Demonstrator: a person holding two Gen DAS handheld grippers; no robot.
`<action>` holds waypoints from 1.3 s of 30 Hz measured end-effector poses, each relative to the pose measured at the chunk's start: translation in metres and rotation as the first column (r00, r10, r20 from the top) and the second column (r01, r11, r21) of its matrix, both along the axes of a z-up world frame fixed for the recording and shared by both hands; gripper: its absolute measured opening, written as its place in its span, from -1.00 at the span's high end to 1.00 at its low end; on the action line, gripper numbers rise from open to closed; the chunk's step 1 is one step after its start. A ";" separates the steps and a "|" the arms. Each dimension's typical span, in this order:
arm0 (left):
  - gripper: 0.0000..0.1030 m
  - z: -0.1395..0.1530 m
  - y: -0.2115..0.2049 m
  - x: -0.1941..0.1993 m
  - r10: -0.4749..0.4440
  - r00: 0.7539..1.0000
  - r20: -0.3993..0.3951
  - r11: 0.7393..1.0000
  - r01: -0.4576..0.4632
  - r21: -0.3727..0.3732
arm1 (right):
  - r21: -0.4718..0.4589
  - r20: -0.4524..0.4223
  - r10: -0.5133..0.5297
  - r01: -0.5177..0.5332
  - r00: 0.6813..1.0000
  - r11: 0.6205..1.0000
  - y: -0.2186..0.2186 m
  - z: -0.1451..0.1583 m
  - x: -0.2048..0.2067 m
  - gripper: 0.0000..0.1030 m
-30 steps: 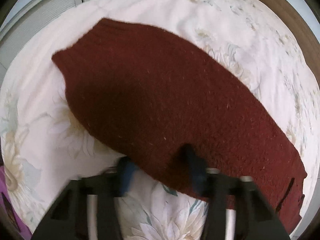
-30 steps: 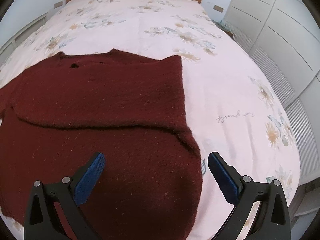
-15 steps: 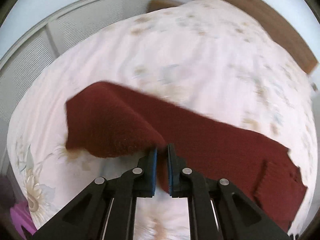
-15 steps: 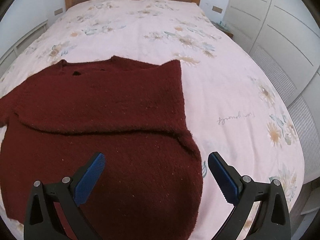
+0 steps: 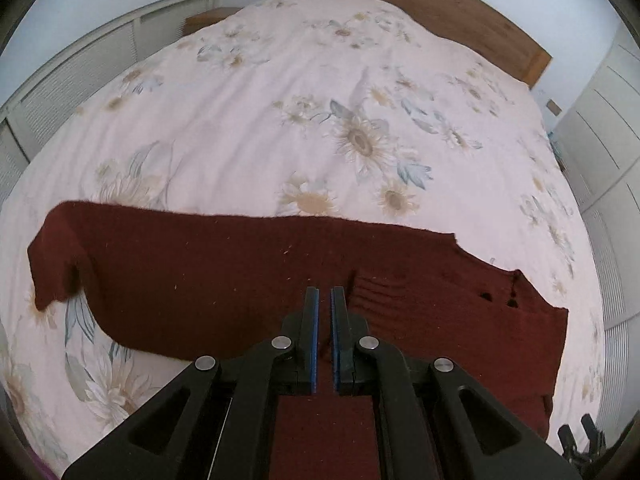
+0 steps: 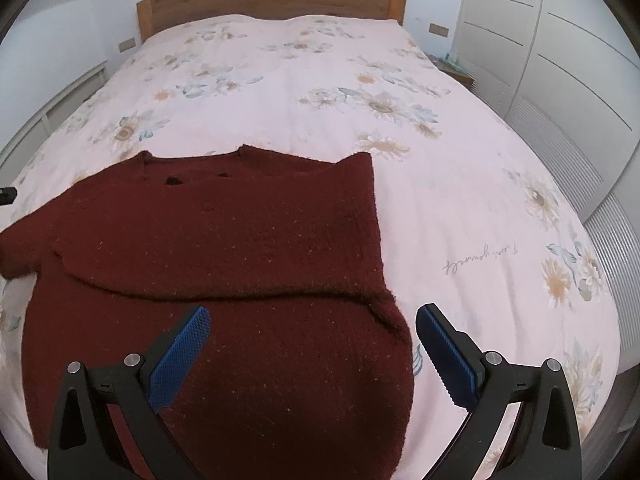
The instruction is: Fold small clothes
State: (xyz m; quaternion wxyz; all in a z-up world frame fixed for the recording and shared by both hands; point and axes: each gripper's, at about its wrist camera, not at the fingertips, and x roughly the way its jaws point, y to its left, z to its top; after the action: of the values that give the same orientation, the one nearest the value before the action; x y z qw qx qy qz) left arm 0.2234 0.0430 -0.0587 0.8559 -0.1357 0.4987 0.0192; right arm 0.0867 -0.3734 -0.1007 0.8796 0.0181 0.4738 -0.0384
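In the left wrist view we are seeing a wide bed (image 5: 248, 128) with one pale flowered cover, one wooden headboard (image 5: 440, 4) and white slatted panels (image 5: 80, 80) along the wall. One dark red sweater (image 5: 224, 280) is lying across the near part. Our left tongs (image 5: 324, 294) are closed, pinching a fold of this sweater.

In the right wrist view the same bed is lying under one sweater (image 6: 224, 240), partly folded. White wardrobe doors (image 6: 560, 52) are standing on the right. Our right tongs (image 6: 312, 320) are standing wide open above the knit, gripping nothing.
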 end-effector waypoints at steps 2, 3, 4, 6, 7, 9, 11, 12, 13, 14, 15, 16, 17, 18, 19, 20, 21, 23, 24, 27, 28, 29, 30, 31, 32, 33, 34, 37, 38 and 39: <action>0.94 -0.003 0.013 -0.004 0.032 0.999 -0.018 0.999 -0.032 -0.005 | 0.004 -0.004 -0.002 0.002 1.000 1.000 -0.001 -0.003 -0.001 -0.99; 0.93 -0.004 0.021 -0.006 0.046 0.999 -0.022 0.999 -0.046 -0.004 | 0.006 -0.006 -0.003 0.003 1.000 1.000 -0.001 -0.004 -0.002 -0.99; 0.93 -0.003 0.031 -0.011 0.070 0.997 -0.022 0.998 -0.070 0.002 | 0.011 -0.011 -0.007 0.007 1.000 1.000 -0.002 -0.006 -0.002 -0.99; 0.91 -0.004 0.054 -0.016 0.110 0.993 -0.029 0.994 -0.110 -0.004 | 0.016 -0.023 -0.009 0.010 1.000 1.000 -0.002 -0.011 -0.002 -0.99; 0.90 -0.004 0.061 -0.020 0.124 0.992 -0.034 0.992 -0.124 -0.012 | 0.017 -0.027 -0.010 0.011 1.000 1.000 -0.002 -0.013 -0.002 -0.99; 0.78 -0.008 0.092 -0.023 0.166 0.984 -0.061 0.984 -0.170 -0.059 | 0.017 -0.039 -0.009 0.010 0.999 1.000 -0.001 -0.018 -0.002 -0.99; 0.29 -0.008 0.115 -0.030 0.224 0.971 -0.085 0.971 -0.230 -0.062 | 0.016 -0.049 -0.007 0.007 0.999 1.000 0.001 -0.022 -0.002 -0.99; -0.21 -0.009 0.127 -0.033 0.257 0.962 -0.093 0.963 -0.262 -0.054 | 0.015 -0.052 -0.005 0.006 0.999 1.000 0.001 -0.024 -0.002 -0.99; -0.40 -0.009 0.143 -0.038 0.304 0.948 -0.097 0.951 -0.308 -0.038 | 0.014 -0.055 -0.005 0.005 0.998 1.000 0.002 -0.025 -0.002 -0.99; -0.54 -0.009 0.155 -0.041 0.329 0.940 -0.094 0.942 -0.334 -0.036 | 0.013 -0.059 -0.004 0.005 0.998 1.000 0.002 -0.026 -0.001 -0.99; -0.54 -0.009 0.162 -0.043 0.341 0.936 -0.091 0.937 -0.346 -0.041 | 0.012 -0.061 -0.004 0.005 0.998 1.000 0.002 -0.027 -0.001 -0.99; -0.55 -0.010 0.173 -0.046 0.359 0.929 -0.094 0.929 -0.365 -0.057 | 0.010 -0.064 -0.005 0.005 0.998 1.000 0.003 -0.028 -0.001 -0.99; -0.61 -0.012 0.184 -0.048 0.377 0.920 -0.102 0.919 -0.386 -0.077 | 0.008 -0.066 -0.004 0.005 0.998 1.000 0.002 -0.029 -0.001 -0.99; -0.74 -0.014 0.189 -0.049 0.389 0.915 -0.108 0.913 -0.398 -0.088 | 0.007 -0.068 -0.006 0.006 0.998 1.000 0.002 -0.030 -0.001 -0.99; -0.79 -0.019 0.199 -0.048 0.407 0.905 -0.123 0.901 -0.420 -0.107 | 0.006 -0.070 -0.007 0.008 0.998 1.000 0.002 -0.030 -0.001 -0.99; -0.80 -0.022 0.203 -0.047 0.414 0.901 -0.134 0.895 -0.429 -0.120 | 0.003 -0.071 -0.009 0.010 0.997 1.000 0.002 -0.030 -0.001 -0.99; -0.80 -0.028 0.208 -0.045 0.422 0.894 -0.149 0.887 -0.441 -0.135 | -0.001 -0.074 -0.011 0.010 0.997 1.000 0.003 -0.030 -0.001 -0.99; -0.80 -0.039 0.215 -0.040 0.441 0.880 -0.179 0.870 -0.468 -0.156 | -0.009 -0.082 -0.010 0.010 0.997 1.000 0.004 -0.031 -0.001 -0.99; -0.80 -0.045 0.219 -0.036 0.459 0.867 -0.193 0.859 -0.489 -0.151 | -0.015 -0.085 -0.008 0.007 0.996 1.000 0.004 -0.031 -0.001 -0.99; -0.80 -0.058 0.230 -0.028 0.503 0.835 -0.224 0.834 -0.537 -0.125 | -0.038 -0.097 -0.003 0.000 0.995 0.999 0.006 -0.032 0.000 -0.99; -0.79 -0.063 0.236 -0.025 0.525 0.817 -0.239 0.819 -0.561 -0.118 | -0.043 -0.100 -0.003 -0.001 0.995 0.999 0.006 -0.033 0.000 -0.99; -0.78 -0.065 0.239 -0.024 0.539 0.806 -0.245 0.810 -0.576 -0.110 | -0.048 -0.104 -0.004 -0.001 0.995 0.999 0.005 -0.033 0.001 -0.99; -0.78 -0.067 0.243 -0.023 0.554 0.795 -0.248 0.801 -0.590 -0.101 | -0.051 -0.107 -0.006 0.001 0.994 0.999 0.005 -0.034 0.002 -0.99; -0.77 -0.068 0.248 -0.022 0.579 0.776 -0.249 0.786 -0.613 -0.083 | -0.053 -0.109 -0.009 0.003 0.994 0.999 0.005 -0.034 0.003 -0.99; -0.62 -0.069 0.251 -0.021 0.589 0.768 -0.250 0.780 -0.621 -0.072 | -0.053 -0.110 -0.010 0.004 0.994 0.999 0.005 -0.034 0.004 -0.99; -0.23 -0.071 0.254 -0.020 0.591 0.765 -0.256 0.779 -0.624 -0.066 | -0.055 -0.111 -0.010 0.003 0.994 0.998 0.005 -0.035 0.005 -0.99; 0.00 -0.072 0.256 -0.018 0.584 0.766 -0.269 0.783 -0.619 -0.065 | -0.057 -0.112 -0.009 0.003 0.994 0.998 0.005 -0.035 0.005 -0.99; 0.69 -0.074 0.260 -0.014 0.561 0.774 -0.295 0.804 -0.594 -0.031 | -0.061 -0.114 -0.004 -0.003 0.993 0.998 0.006 -0.036 0.008 -0.99; 0.72 -0.072 0.259 -0.014 0.549 0.788 -0.280 0.815 -0.579 -0.031 | -0.061 -0.115 -0.003 -0.004 0.993 0.998 0.006 -0.037 0.008 -0.99; 0.73 -0.068 0.257 -0.015 0.537 0.802 -0.262 0.826 -0.563 -0.027 | -0.060 -0.115 -0.003 -0.004 0.993 0.998 0.007 -0.037 0.009 -0.99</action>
State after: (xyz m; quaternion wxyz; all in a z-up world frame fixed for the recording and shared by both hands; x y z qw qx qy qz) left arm 0.2089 0.3001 -0.1268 0.7374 -0.3151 0.5392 0.2574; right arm 0.0955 -0.3669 -0.1377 0.8509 -0.0107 0.5224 -0.0536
